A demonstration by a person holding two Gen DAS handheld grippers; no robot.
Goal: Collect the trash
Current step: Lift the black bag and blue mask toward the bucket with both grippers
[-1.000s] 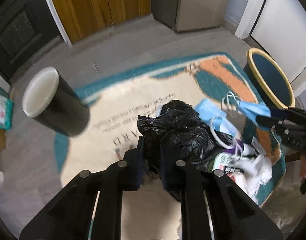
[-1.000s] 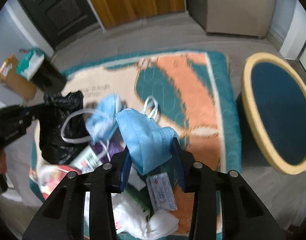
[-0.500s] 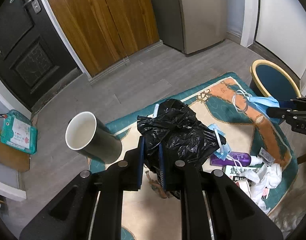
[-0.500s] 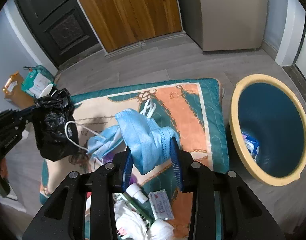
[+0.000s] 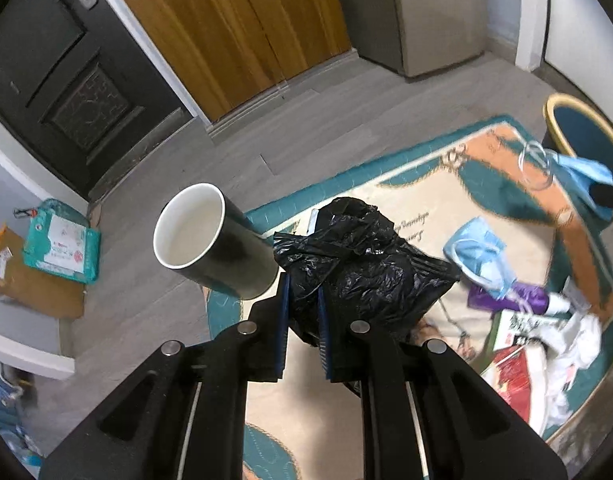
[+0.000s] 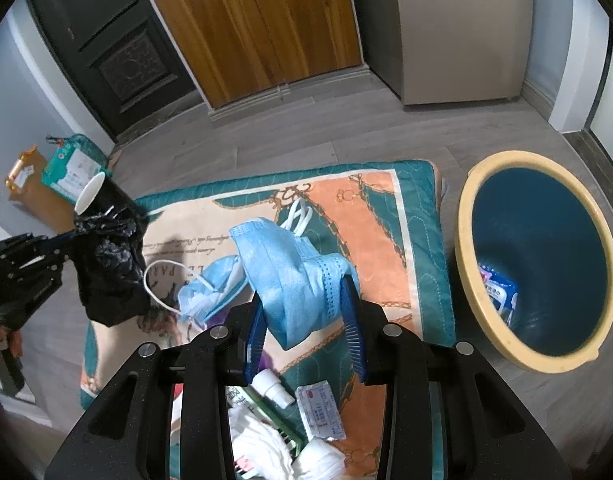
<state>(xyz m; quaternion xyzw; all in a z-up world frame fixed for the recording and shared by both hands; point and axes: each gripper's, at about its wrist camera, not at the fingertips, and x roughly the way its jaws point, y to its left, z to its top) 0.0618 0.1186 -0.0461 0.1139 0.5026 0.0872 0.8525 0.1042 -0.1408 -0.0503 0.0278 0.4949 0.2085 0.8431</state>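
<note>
Rug point(image 6: 390, 216): we see litter lying along its near edge.
Trash bin point(image 6: 466, 240): just right of the rug, open; we should aim over its mouth.
Left hand-held gripper point(image 5: 302, 320): clamped on the black plastic bag point(image 5: 370, 264), aloft.
Right hand-held gripper point(image 6: 306, 320): pinching the blue face mask point(image 6: 290, 276); we release only above the bin.

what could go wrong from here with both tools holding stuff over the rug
The blue mask hangs loosely in the right tool, short of the bin; released early, it would likely land on the rug. The black bag in the left tool sits right beside the cup, so a swing might knock it.
</note>
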